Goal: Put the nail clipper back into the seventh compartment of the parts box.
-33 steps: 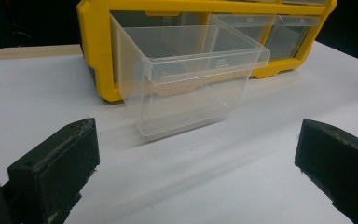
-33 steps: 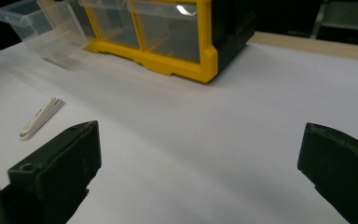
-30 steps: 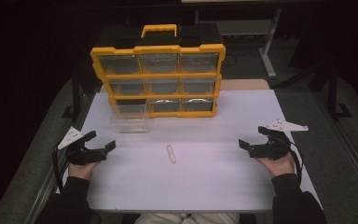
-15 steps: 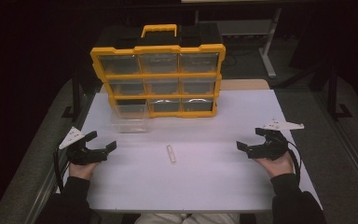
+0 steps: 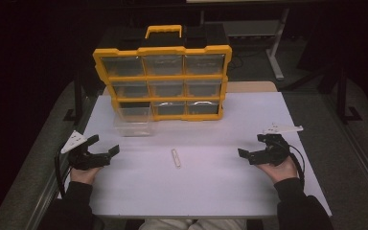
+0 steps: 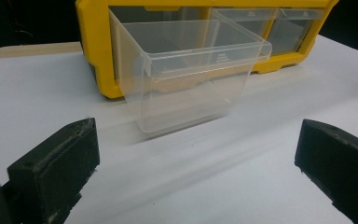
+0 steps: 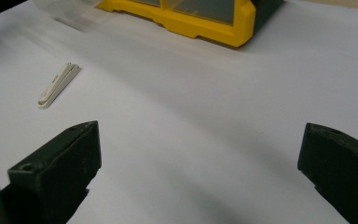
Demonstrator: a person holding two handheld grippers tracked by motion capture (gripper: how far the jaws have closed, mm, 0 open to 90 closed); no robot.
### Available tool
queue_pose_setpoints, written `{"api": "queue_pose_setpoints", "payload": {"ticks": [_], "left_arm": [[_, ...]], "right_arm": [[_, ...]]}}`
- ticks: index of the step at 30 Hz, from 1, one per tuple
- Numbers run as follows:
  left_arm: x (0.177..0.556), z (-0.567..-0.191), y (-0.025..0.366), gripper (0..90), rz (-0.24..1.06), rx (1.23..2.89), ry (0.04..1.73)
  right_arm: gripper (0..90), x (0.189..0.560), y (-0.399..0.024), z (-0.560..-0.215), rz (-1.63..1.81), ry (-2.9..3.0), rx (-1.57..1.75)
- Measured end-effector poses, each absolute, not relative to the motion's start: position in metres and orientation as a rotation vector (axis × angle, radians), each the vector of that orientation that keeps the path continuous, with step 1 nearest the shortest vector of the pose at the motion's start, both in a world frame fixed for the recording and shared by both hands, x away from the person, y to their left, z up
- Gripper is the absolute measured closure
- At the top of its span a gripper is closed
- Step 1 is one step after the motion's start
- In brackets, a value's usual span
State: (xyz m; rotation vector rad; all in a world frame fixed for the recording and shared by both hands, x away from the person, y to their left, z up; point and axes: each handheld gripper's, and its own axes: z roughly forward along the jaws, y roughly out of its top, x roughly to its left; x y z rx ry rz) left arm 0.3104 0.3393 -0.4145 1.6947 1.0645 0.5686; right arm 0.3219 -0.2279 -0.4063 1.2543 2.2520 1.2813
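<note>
A yellow organiser (image 5: 163, 79) with clear drawers stands upright at the back of the white table (image 5: 211, 196). One clear drawer (image 5: 133, 120) (image 6: 191, 70) is out and sits on the table by the organiser's lower left corner, empty. A small white clip-like piece (image 5: 175, 157) (image 7: 58, 84) lies flat mid-table. My left gripper (image 5: 104, 146) (image 6: 196, 168) rests at the left, open and empty, facing the drawer. My right gripper (image 5: 254, 146) (image 7: 200, 163) is at the right, open and empty, with the white piece ahead to its left.
The organiser (image 7: 186, 14) has a yellow handle (image 5: 163, 30) on top and blocks the far side. Dark floor and table legs (image 5: 278, 57) lie beyond. Bare white tabletop stretches between the two hands.
The right gripper has shifted slightly left and toward the near edge. The left gripper and everything on the table have stayed put.
</note>
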Motion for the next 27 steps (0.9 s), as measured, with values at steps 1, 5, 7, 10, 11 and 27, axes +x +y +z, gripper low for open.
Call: {"api": "queue_pose_setpoints", "payload": {"ticks": [1,5,7,10,11,27], "left_arm": [[0.310,-0.415,0.339,0.0,0.568,1.698,1.063],[0.310,-0.414,0.339,0.0,0.568,1.698,1.062],[0.310,-0.414,0.339,0.0,0.568,1.697,1.063],[0.310,-0.415,0.338,0.0,0.566,1.699,1.061],[0.310,-0.415,0.337,0.0,0.567,1.701,1.058],[0.310,-0.415,0.336,0.0,0.562,1.715,1.052]], "right_arm": [[0.0,0.323,-0.226,-0.406,1.271,2.262,1.247],[0.0,0.325,-0.218,-0.405,1.252,2.293,1.233],[0.0,0.325,-0.215,-0.404,1.251,2.305,1.219],[0.0,0.326,-0.209,-0.401,1.244,2.322,1.208],[0.0,0.327,-0.207,-0.401,1.243,2.328,1.201],[0.0,0.333,-0.172,-0.393,1.188,2.443,1.137]]}}
